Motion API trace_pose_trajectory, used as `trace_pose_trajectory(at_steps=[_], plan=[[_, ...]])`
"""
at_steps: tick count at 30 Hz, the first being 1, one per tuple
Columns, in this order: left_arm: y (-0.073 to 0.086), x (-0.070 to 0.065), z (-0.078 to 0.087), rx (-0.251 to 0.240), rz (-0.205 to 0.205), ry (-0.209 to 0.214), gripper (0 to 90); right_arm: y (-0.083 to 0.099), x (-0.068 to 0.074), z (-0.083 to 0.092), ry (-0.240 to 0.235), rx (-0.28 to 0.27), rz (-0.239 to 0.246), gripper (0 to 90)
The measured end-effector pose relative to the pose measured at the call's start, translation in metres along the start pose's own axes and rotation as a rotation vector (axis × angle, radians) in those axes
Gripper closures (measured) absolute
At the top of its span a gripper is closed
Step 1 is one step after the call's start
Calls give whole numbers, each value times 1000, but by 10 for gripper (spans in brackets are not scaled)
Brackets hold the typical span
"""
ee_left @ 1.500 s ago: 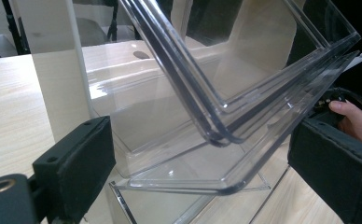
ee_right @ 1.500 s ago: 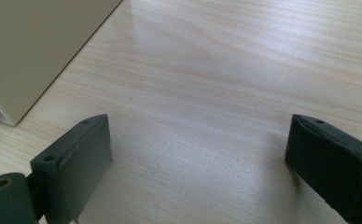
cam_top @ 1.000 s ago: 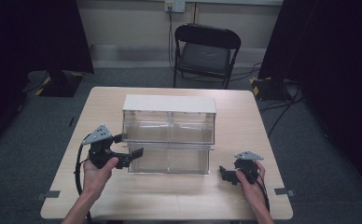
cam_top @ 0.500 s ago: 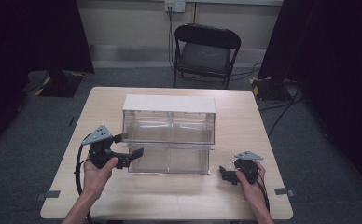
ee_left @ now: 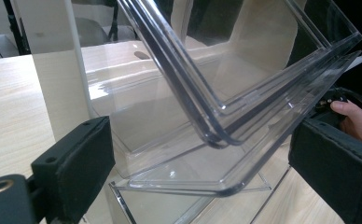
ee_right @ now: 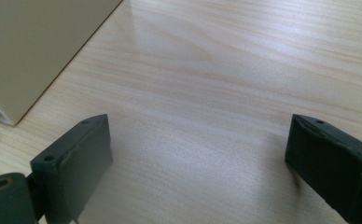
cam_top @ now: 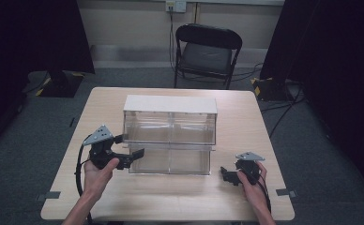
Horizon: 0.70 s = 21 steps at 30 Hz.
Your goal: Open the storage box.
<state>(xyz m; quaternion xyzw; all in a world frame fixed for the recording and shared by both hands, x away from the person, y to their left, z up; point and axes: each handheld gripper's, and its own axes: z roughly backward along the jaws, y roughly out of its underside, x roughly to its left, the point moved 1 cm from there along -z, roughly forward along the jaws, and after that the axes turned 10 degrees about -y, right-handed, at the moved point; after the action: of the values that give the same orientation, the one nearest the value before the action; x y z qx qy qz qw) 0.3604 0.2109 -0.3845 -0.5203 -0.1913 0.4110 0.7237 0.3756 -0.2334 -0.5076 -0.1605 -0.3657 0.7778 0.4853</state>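
Jaws of left gripper [ee_left: 202, 172] spread around clear drawer unit's [cam_top: 170, 136] corner, right gripper [ee_right: 198, 168] jaws spread over bare table [cam_top: 246, 112]

A clear drawer cabinet [cam_top: 170, 136] is standing mid-table [cam_top: 170, 201]. The left gripper [cam_top: 132, 158] is reaching its lower left corner; the right gripper [cam_top: 226, 174] is resting near its lower right, apart.
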Motion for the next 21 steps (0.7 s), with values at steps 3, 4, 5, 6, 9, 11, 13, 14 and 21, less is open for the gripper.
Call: trace_pose_trajectory(at_steps=[3, 4, 5, 6, 9, 11, 13, 14, 21], plan=[[0, 1, 0, 2, -9, -1, 64, 0, 0, 0, 0, 0, 1, 64], [0, 0, 0, 2, -8, -1, 64, 0, 0, 0, 0, 0, 0, 64], [0, 0, 0, 2, -8, -1, 64, 0, 0, 0, 0, 0, 0, 64], [0, 0, 0, 2, -8, -1, 64, 0, 0, 0, 0, 0, 0, 64], [0, 0, 0, 2, -9, 0, 63, 0, 0, 0, 0, 0, 0, 64], [0, 0, 0, 3, -9, -1, 63, 0, 0, 0, 0, 0, 0, 64], [0, 0, 0, 4, -10, -2, 63, 0, 0, 0, 0, 0, 0, 64], [0, 0, 0, 4, -10, -4, 63, 0, 0, 0, 0, 0, 0, 64], [0, 0, 0, 4, -7, -5, 59, 0, 0, 0, 0, 0, 0, 63]])
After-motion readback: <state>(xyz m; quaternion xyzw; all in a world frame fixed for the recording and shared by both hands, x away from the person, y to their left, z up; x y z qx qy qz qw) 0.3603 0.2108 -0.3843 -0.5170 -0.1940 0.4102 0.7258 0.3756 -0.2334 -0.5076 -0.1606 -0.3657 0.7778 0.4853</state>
